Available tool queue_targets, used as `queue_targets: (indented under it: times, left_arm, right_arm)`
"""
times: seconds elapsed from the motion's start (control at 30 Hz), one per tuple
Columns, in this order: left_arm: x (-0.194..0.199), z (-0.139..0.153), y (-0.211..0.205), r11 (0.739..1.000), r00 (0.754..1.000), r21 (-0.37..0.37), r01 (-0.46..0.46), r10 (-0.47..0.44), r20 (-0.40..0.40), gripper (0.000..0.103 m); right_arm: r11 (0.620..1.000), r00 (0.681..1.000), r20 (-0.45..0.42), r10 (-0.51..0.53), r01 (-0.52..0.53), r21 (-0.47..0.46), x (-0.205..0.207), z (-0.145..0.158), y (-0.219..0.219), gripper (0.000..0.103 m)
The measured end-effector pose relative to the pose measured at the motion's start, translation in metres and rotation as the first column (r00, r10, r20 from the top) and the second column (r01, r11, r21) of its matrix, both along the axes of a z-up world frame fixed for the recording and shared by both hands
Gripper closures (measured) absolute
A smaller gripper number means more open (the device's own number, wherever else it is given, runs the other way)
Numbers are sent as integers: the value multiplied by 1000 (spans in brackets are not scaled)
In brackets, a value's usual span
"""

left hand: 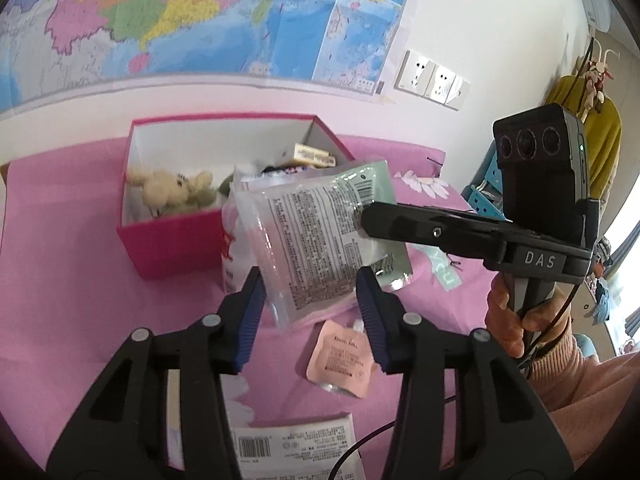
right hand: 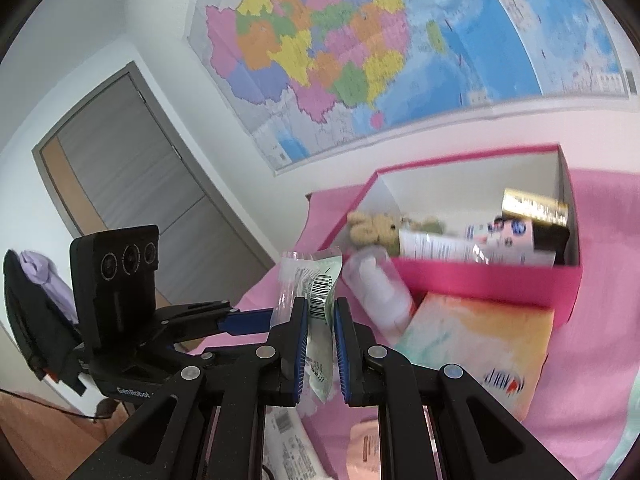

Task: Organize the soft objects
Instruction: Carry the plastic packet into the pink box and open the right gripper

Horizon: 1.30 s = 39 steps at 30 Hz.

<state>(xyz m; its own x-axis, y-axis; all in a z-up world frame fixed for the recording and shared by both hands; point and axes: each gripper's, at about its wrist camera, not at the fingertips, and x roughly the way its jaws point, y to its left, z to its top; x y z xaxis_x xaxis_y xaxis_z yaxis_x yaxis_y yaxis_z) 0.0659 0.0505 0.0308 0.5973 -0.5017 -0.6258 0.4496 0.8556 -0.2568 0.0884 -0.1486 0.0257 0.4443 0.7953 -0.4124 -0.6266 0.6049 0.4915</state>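
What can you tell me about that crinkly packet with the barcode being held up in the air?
The packet is a flat, soft plastic pouch, clear and silvery with a pale green edge, its back covered in small print and a barcode. It hangs tilted above the pink cloth, in front of the open pink box. The right gripper is shut on one edge. The left gripper has its blue pads on either side of the lower end; whether they press on it I cannot tell.

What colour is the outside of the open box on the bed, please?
Bright pink box, white inside; clearest in the left wrist view.
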Motion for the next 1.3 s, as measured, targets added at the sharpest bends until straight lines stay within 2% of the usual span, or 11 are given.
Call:
queue_targets:
  times: [0.37,0.7,1.03,1.3]
  left_arm:
    - [41,26,1,999,999,21,-30,30,32,54]
    - [94,30,-1,997,998,47,-57,58,-13,54]
    - [140,10,-6,991,991,100,-91,101,-92,54]
    - [169,-12,-11,988,977,104,-113,130,-171,54]
  right_arm:
    - [999,998,42,-42,42,1,31,25,0,91]
    - [995,994,44,-100,101,-9,76,33,5,91]
    - [988,989,-25,-146,144,-46,124,15,10,90]
    - [967,969,-83,-231,220,-126,156,-11,15,84]
